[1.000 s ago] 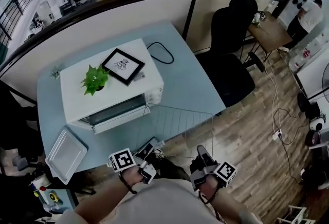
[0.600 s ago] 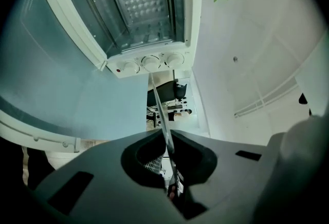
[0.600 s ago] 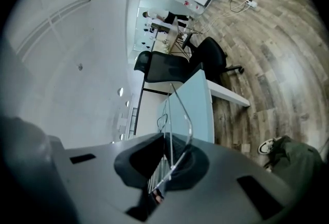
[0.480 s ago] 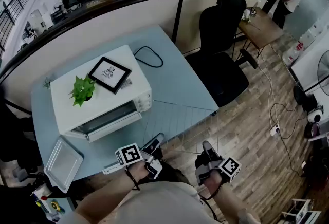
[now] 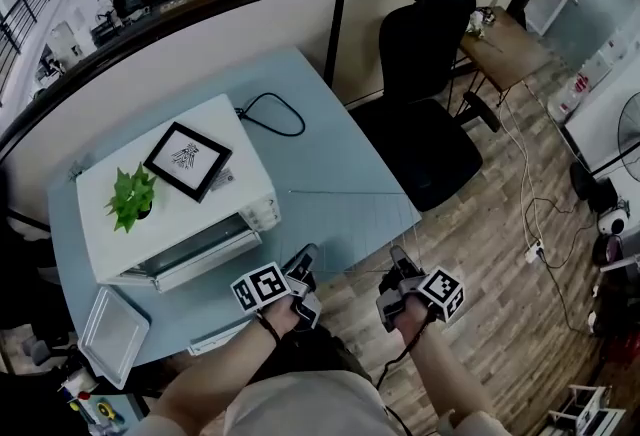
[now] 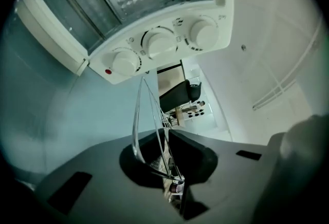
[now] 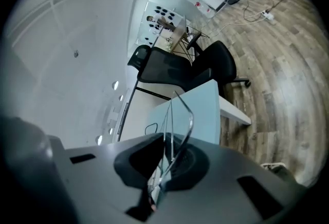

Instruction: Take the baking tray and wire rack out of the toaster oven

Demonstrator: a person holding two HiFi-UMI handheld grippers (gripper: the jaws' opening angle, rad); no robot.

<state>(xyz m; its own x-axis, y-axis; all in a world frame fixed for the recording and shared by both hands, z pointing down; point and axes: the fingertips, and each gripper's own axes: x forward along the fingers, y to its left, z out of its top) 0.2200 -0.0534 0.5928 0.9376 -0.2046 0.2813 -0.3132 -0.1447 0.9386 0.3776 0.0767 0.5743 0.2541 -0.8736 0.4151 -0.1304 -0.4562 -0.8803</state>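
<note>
Wire rack (image 5: 350, 229) is held outside the white toaster oven (image 5: 175, 214) by a person working a gripper in each hand, as seen from the head view above a pale blue table (image 5: 330, 149). The rack's near edge is gripped at two places. The left gripper (image 5: 306, 259) is clamped on the rim wire toward the left end, and the right gripper (image 5: 398, 259) is clamped on it toward the right end. In both gripper views, thin wires are seen pinched between jaws that are drawn together.

The rack is stretched away from the grippers over the right part of the table, to the right of the oven's front. Whether it touches the tabletop cannot be told. In the left gripper view, the oven's three control knobs (image 6: 159, 43) are framed just above the rack's wires.

The baking tray (image 5: 113, 334) is laid flat at the table's near left corner. It is in front of the oven, apart from it and well to the left of both grippers.

A potted plant (image 5: 130, 196) and a framed picture (image 5: 188, 160) are set on top of the oven. A black cable (image 5: 270, 114) is looped on the table behind it. A black office chair (image 5: 425, 114) is parked beyond the table's right side on the wooden floor (image 5: 520, 254).
</note>
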